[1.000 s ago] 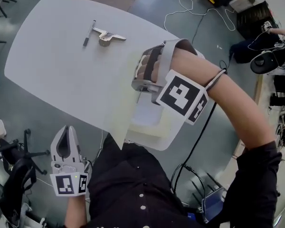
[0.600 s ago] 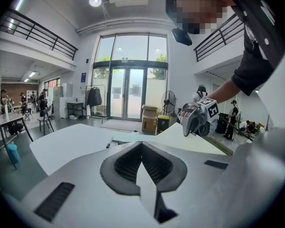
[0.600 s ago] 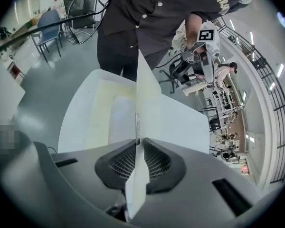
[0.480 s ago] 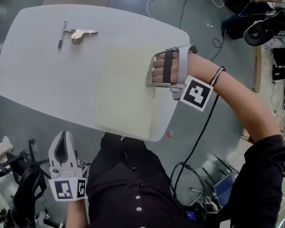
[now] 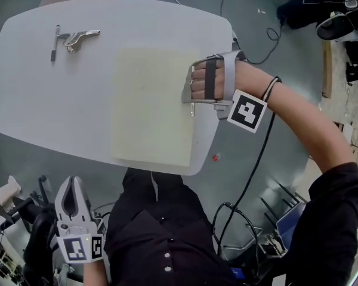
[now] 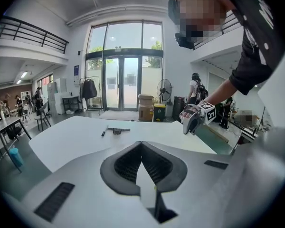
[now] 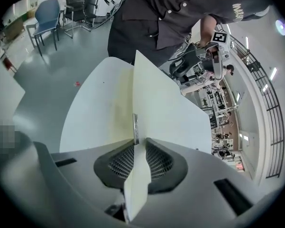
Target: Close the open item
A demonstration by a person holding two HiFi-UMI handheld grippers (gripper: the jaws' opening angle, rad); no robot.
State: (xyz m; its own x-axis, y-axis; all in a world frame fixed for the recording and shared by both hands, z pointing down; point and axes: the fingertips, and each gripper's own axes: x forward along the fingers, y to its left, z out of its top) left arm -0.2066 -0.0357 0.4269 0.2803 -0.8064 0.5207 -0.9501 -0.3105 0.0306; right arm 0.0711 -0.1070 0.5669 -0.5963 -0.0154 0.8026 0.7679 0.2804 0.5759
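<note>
Right gripper (image 5: 189,102) sits at the 3 o'clock edge of the cream folder (image 5: 152,106), with the thin cover edge between its jaws. The jaws have just been opening, so they are only a little apart and seem to be letting the cover go. In the head view the folder lies flat on the white worktop (image 5: 59,100). Its long side runs from 12 to 6 o'clock, and it spreads toward 9 o'clock from that gripper. I think it is as good as closed. The left gripper (image 5: 73,182) hangs at 7 o'clock, off the worktop and well apart from the folder, jaws together and holding nothing. So the right one is nearer, and its way out is toward 3 o'clock.
</note>
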